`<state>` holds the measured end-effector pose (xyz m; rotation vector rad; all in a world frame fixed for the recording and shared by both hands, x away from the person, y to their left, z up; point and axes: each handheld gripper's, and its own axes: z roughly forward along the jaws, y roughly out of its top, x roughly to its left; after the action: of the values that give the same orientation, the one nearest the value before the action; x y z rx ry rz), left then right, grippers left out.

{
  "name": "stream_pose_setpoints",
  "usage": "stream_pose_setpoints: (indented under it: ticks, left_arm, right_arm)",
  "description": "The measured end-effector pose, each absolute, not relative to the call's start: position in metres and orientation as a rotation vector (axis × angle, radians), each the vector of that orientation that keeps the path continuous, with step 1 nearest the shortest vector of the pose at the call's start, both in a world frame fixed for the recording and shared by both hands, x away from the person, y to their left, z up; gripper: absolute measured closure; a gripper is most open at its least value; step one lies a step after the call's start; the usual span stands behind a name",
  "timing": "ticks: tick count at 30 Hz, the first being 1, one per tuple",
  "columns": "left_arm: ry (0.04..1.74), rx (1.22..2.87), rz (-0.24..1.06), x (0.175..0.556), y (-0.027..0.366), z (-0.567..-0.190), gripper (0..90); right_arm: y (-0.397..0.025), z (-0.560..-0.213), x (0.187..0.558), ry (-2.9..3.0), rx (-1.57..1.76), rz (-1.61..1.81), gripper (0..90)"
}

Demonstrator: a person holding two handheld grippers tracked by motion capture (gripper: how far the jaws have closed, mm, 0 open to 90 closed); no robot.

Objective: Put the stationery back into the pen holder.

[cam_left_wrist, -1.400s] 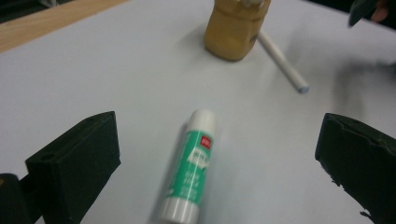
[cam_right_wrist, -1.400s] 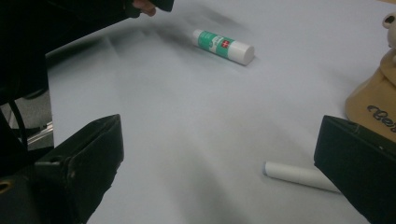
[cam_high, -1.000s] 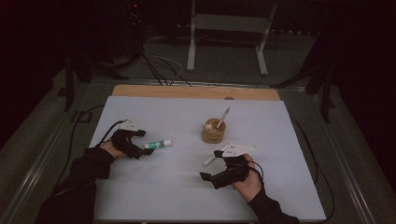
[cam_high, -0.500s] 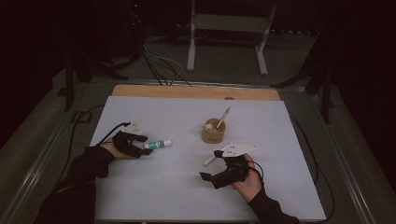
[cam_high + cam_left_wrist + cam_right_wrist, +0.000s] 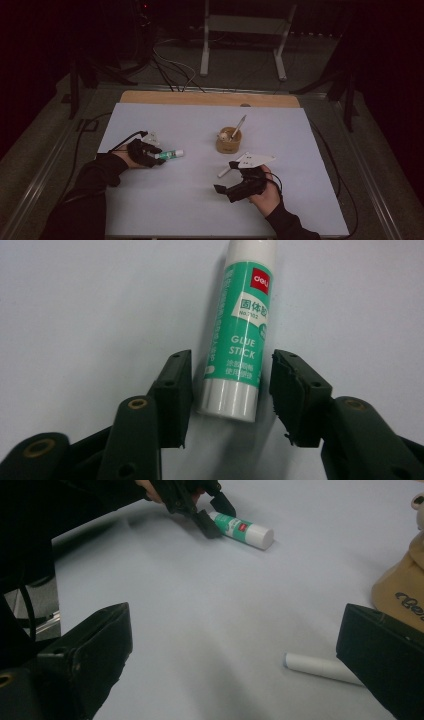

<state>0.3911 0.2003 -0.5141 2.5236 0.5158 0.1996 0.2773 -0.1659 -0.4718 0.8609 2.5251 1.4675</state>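
Jaws of the left gripper (image 5: 231, 390) stood apart on either side of the glue stick (image 5: 240, 330), near its base but not yet clamping it, as it lay flat on the white table (image 5: 170, 200) left of the tan cup (image 5: 228, 141). The right gripper (image 5: 225, 191) rested wide and empty nearer the person, a white stick (image 5: 322, 667) lying just ahead of it.

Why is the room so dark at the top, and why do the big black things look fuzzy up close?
In the high view, light falls on the white table while the room behind stays dark. In the left gripper view, the glue stick reads sharp, with shine on its white end, and the jaws beside it look soft. In the right gripper view, the near jaws and the white stick are blurred.
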Motion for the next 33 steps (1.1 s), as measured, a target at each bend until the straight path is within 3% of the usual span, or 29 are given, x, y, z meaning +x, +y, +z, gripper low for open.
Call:
stream_pose_setpoints:
  ticks: [4, 8, 20, 33]
  left_arm:
    - [0.486, 2.565, 0.168, 0.393, 0.196, -0.511, 66.1]
    - [0.531, 2.575, 0.227, 0.393, 0.191, -0.509, 66.7]
    - [0.62, 2.421, 0.216, 0.385, 0.195, -0.501, 66.9]
    - [0.676, 2.268, 0.121, 0.369, 0.19, -0.493, 66.8]
  right_arm:
    - [-0.166, -0.472, 0.278, 2.525, 0.864, 1.475, 1.3]
    - [-0.167, -0.471, 0.278, 2.522, 0.864, 1.476, 1.3]
    - [-0.168, -0.471, 0.278, 2.517, 0.865, 1.48, 1.2]
    - [-0.167, -0.471, 0.278, 2.518, 0.865, 1.479, 1.3]
